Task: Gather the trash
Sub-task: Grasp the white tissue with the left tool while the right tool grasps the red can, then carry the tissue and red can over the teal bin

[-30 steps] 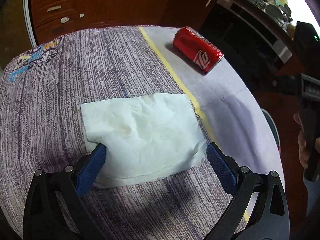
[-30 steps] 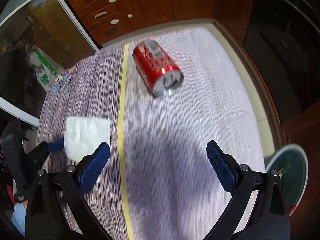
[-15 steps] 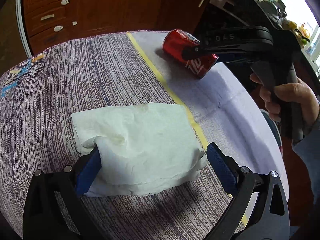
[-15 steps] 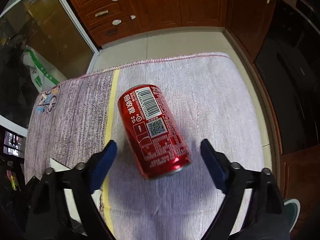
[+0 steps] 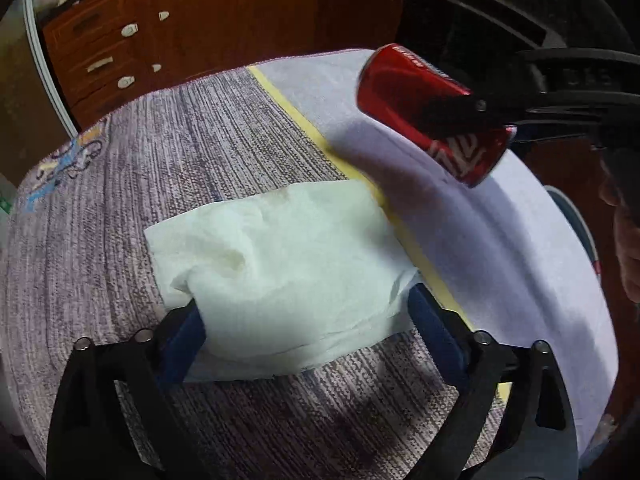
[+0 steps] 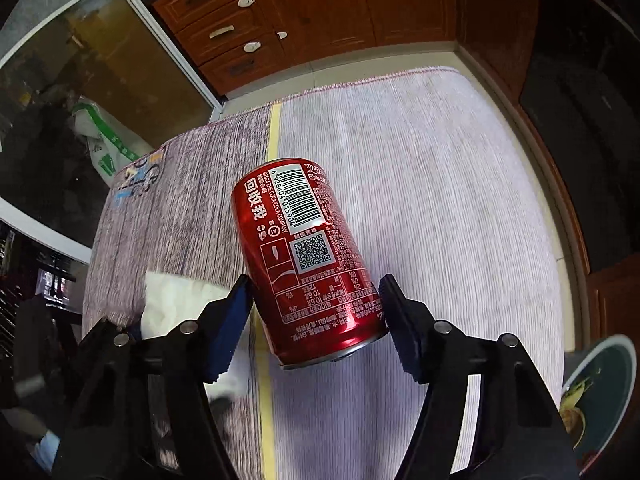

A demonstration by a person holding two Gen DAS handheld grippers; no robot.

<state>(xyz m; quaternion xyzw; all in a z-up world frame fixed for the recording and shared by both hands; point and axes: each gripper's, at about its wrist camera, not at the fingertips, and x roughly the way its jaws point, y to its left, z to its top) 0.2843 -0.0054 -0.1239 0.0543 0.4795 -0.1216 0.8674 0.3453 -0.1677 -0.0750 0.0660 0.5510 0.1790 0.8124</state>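
Note:
A red cola can (image 6: 308, 264) is held between my right gripper's (image 6: 316, 308) blue pads, lifted off the table; it also shows in the left wrist view (image 5: 432, 112), tilted in the air. A crumpled white tissue (image 5: 280, 272) lies on the striped tablecloth (image 5: 160, 168). My left gripper (image 5: 304, 320) straddles it, blue pads at both of its sides, the tissue bunched up between them. The tissue shows in the right wrist view (image 6: 176, 300) too.
A yellow stripe (image 6: 274, 128) runs across the cloth. Wooden drawers (image 6: 224, 32) stand beyond the table's far edge. A round bin with trash (image 6: 600, 392) sits on the floor to the right. A glass door (image 6: 80, 64) is at the left.
My right gripper closed on the can and lifted it off the table. My left gripper's pads narrowed around the tissue, bunching it up.

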